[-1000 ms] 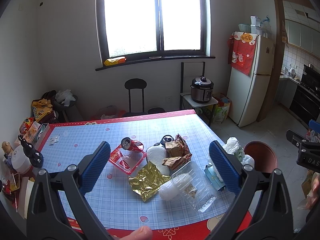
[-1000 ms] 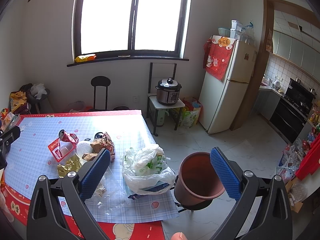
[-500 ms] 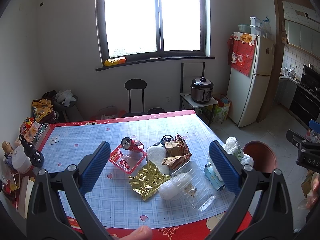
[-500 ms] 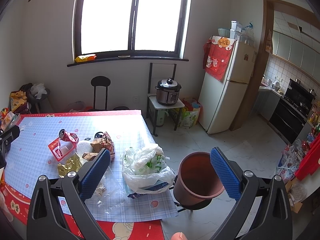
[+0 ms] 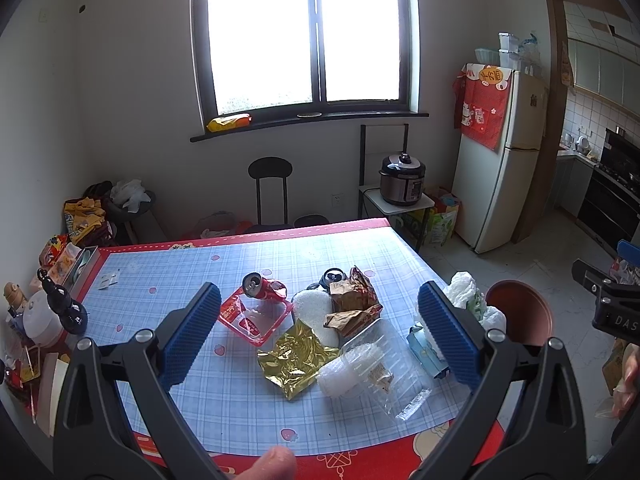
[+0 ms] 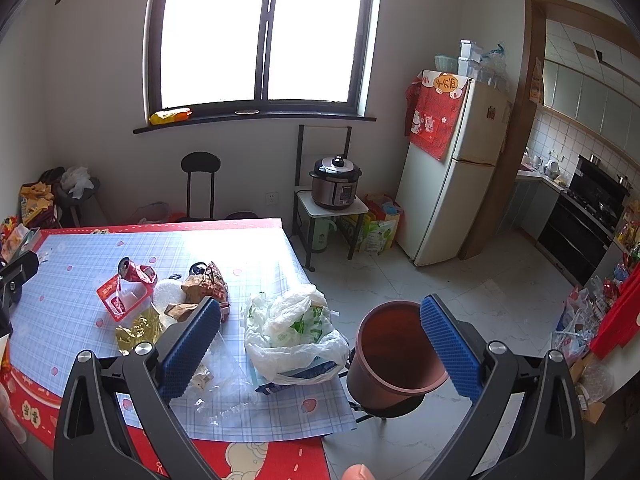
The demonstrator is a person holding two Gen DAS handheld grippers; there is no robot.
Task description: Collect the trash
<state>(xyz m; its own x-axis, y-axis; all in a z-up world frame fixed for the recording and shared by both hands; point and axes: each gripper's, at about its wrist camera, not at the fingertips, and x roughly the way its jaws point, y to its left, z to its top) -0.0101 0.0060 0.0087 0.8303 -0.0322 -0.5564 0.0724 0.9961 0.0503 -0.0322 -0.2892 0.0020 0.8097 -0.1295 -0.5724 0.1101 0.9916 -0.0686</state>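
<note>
Left gripper [image 5: 320,334]: you hold it spread wide, empty, above the table [image 5: 168,280].
Right gripper [image 6: 320,344]: spread wide, empty.
Trash: gold wrapper [image 5: 296,354], crushed can [image 5: 264,284], white bag [image 6: 296,332].
Bin [image 6: 394,352]: beside the table edge.

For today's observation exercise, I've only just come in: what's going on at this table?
A person holds a two-finger gripper in each hand above a table strewn with trash. Both the left gripper and the right gripper have their jaws wide open and grasp nothing. A crushed red soda can, a gold foil wrapper, brown paper bags and a white plastic bag lie on the table. A brown bin stands beside the table edge.
</note>
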